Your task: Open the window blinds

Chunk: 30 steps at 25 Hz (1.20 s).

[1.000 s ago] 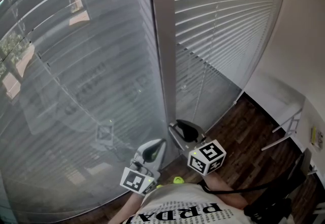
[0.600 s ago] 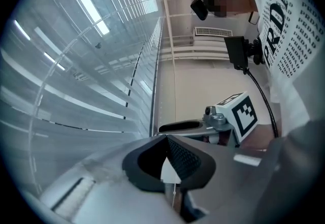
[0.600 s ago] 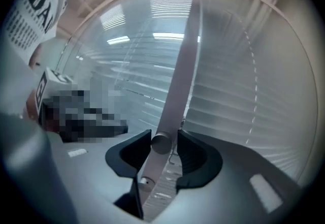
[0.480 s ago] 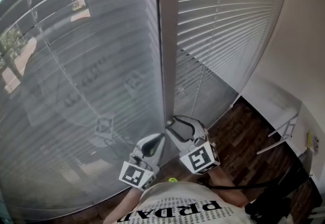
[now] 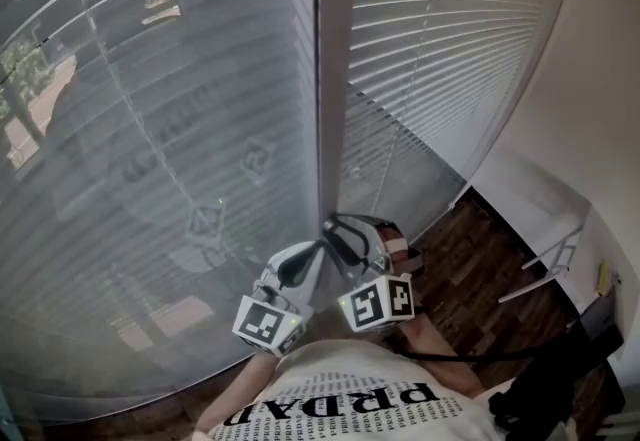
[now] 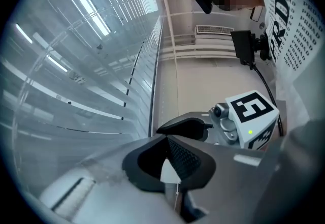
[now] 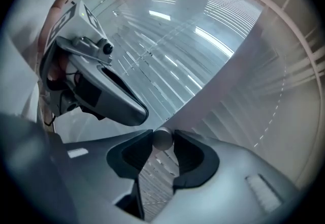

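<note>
Beside the window post [image 5: 335,79] your right gripper [image 5: 338,229] rolled over, its jaws just closing on the wand [image 7: 162,139], so the slats [image 5: 450,49] should tilt. Your left gripper [image 5: 312,254] pinches a white tag [image 6: 170,171].

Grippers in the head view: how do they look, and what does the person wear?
The left gripper and right gripper have pale grey shells and black pads. Each carries a white cube with black square markers. A black cable trails behind the right one, whose jaws have just been closing around a round wand. The shirt is white with black print.
</note>
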{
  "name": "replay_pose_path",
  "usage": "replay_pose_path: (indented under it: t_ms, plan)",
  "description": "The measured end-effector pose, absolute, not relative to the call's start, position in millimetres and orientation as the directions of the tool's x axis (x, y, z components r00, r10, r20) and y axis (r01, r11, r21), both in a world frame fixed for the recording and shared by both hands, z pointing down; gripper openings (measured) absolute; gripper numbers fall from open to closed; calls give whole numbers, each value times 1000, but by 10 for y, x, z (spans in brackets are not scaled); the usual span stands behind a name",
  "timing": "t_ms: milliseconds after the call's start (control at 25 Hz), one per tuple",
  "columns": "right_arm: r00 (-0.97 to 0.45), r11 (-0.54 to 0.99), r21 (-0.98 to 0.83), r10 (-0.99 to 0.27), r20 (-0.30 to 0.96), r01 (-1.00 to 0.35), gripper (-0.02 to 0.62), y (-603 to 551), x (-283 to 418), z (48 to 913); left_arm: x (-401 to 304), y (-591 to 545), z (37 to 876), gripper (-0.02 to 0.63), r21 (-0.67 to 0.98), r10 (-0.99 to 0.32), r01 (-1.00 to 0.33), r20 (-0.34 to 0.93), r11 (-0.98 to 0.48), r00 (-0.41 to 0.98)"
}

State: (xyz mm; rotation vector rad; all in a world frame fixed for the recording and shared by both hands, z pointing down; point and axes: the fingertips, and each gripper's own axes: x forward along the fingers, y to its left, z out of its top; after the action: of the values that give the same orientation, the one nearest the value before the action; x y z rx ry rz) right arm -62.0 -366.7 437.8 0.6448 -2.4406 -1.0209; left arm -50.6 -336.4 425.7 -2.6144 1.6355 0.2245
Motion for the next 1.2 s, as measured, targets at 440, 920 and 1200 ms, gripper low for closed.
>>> replay_pose_path:
  t_ms: [440, 920, 1200]
  plan:
    - [-801, 631, 720, -572, 179, -290, 130, -3699, -606, 4507, -561, -3375, 4468, -6, 42, -904, -907, -117, -418, 411]
    - [-817, 740, 543, -555, 158, -398, 130, -3725, -582, 4496, -546, -3343, 4484, -5, 41, -907, -910, -106, -414, 408]
    - [-831, 803, 399, -535, 153, -443, 130, -3749, -572, 4483, -545, -3336, 4453, -5, 41, -908, -910, -98, -413, 408]
